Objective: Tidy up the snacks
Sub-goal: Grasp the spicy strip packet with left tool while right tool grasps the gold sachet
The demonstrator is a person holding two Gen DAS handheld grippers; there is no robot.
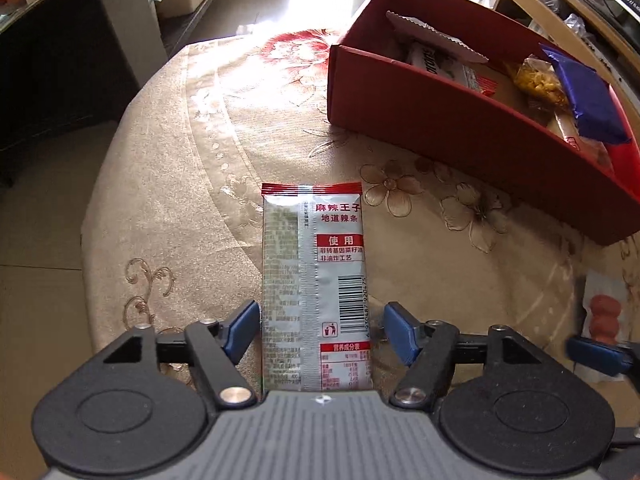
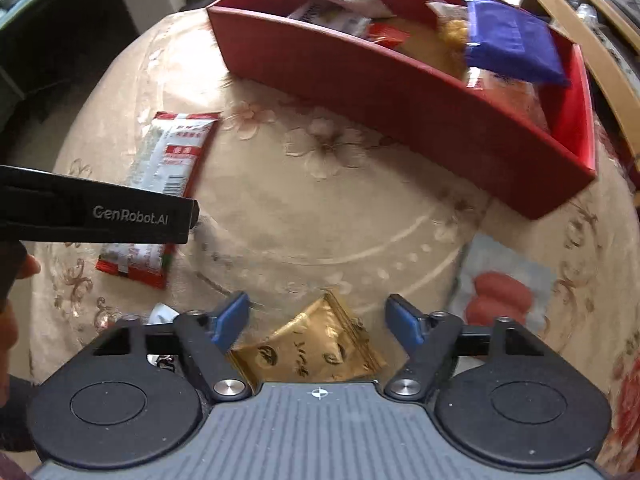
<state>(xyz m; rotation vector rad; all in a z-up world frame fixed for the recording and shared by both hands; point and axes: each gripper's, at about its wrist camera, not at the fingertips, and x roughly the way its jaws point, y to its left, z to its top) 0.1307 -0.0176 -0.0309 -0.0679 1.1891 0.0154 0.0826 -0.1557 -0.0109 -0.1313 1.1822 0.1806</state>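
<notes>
Lying flat on the floral tablecloth (image 1: 168,208), the silver packet (image 1: 316,280) runs lengthwise between the fingers of our left gripper (image 1: 320,330). We see red bands at its ends, a back seam down the middle, red Chinese lettering, a barcode and a nutrition table near the gripper. The blue pads (image 1: 242,330) stand wide apart, one on each side of the packet; the left pad sits just beside its edge, the right one a little off, and neither is pressing it. Whether the pads touch the cloth we cannot tell.

Our right gripper (image 2: 318,322) is also spread wide, holding nothing, with a gold packet (image 2: 320,348) lying on the cloth under and between its fingers. To its right lies a clear packet of sausages (image 2: 500,292).

The red box (image 1: 460,136) sits on the far right of the table, well apart from the silver packet. Inside it we make out a blue packet (image 1: 588,100), a yellow snack bag (image 1: 538,82) and a white wrapper (image 1: 436,60) with a serrated edge.
</notes>
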